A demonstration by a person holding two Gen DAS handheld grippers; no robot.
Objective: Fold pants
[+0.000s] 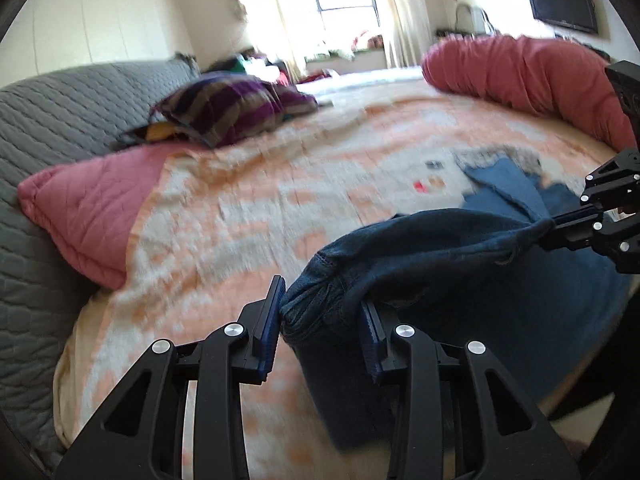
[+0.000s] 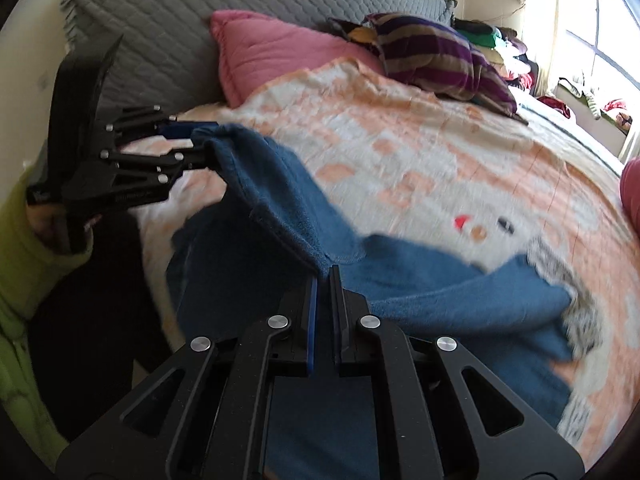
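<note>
Blue denim pants [image 2: 400,276] lie partly on the bed, their near end lifted. In the left wrist view my left gripper [image 1: 320,312] holds a bunched corner of the pants [image 1: 420,248] between its jaws. My right gripper [image 2: 324,280] is shut on the pants' edge close to the camera. The right gripper shows at the right edge of the left wrist view [image 1: 556,226], pinching the cloth. The left gripper shows at the left of the right wrist view [image 2: 196,140], holding the other corner. The cloth is stretched between both grippers above the bed.
The bed carries an orange and white patterned blanket [image 1: 248,208]. A pink pillow [image 1: 92,204], a striped purple pillow [image 1: 224,108] and a rolled red quilt [image 1: 520,72] lie around it. A grey quilted headboard cover [image 2: 160,32] stands behind. Small items [image 2: 468,224] lie on the blanket.
</note>
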